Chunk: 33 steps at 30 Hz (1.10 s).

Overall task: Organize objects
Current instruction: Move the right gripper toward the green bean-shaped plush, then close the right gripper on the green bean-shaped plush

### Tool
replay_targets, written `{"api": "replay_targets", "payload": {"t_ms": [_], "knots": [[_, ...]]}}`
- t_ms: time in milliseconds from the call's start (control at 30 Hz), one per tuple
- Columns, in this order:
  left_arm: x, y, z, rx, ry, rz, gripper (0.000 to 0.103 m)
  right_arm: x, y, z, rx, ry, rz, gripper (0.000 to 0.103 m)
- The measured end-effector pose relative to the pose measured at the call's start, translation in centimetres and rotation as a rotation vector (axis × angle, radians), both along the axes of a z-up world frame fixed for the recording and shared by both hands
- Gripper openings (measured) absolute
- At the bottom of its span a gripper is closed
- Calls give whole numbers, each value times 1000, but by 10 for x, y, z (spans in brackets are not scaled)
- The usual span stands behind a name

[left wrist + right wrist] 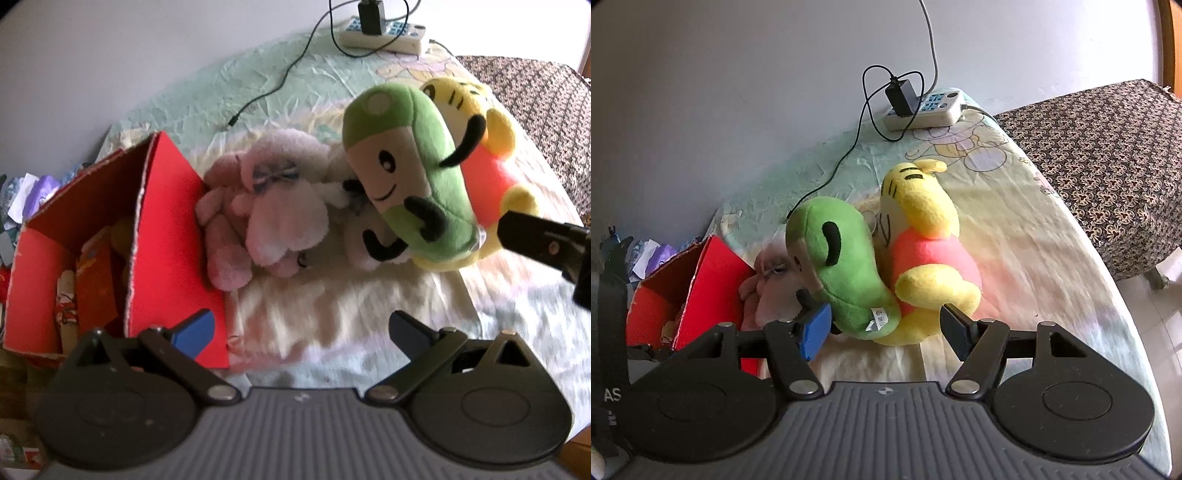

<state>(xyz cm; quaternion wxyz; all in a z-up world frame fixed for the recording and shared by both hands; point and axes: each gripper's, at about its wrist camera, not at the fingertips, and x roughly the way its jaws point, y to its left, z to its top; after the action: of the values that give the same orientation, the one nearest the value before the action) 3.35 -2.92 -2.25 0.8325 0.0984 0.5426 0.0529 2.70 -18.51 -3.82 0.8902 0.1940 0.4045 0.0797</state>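
A green plush [842, 273] and a yellow bear plush in a pink shirt [931, 254] lean together on the bed sheet [1034, 258]. My right gripper [884, 328] is shut on the pair: the blue pad presses the green plush's base and the black finger touches the bear's leg. The same green plush [410, 166] and the bear [491, 173] show in the left wrist view, with one right finger [535, 240] beside the bear's foot. A pink plush [266, 206] and a white plush [369, 240] lie by an open red box [166, 240]. My left gripper [301, 332] stands open with nothing in it.
A power strip [923, 109] with a black charger and trailing cable lies at the bed's far edge by the wall. A patterned cloth-covered surface [1108, 166] adjoins on the right. The red box holds several items. Clutter [26, 192] sits left of it.
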Motion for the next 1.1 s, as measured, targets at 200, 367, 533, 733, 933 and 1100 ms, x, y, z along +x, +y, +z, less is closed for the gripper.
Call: {"api": "replay_targets", "payload": {"t_ms": [200, 367, 533, 733, 933, 1100], "knots": [[1, -1, -3, -5, 11, -3, 101, 0, -3, -1, 10, -1, -6, 69], [2, 0, -2, 3, 1, -1, 101, 2, -4, 2, 26, -13, 1, 69], [4, 2, 5, 3, -21, -2, 101, 4, -3, 8, 45, -43, 14, 69], [11, 5, 14, -12, -49, -17, 101, 11, -6, 12, 58, -68, 17, 69], [15, 16, 22, -211, -37, -54, 100, 24, -15, 17, 65, -99, -8, 69], [17, 11, 29, -155, -107, -62, 100, 36, -16, 19, 140, -110, 26, 69]]}}
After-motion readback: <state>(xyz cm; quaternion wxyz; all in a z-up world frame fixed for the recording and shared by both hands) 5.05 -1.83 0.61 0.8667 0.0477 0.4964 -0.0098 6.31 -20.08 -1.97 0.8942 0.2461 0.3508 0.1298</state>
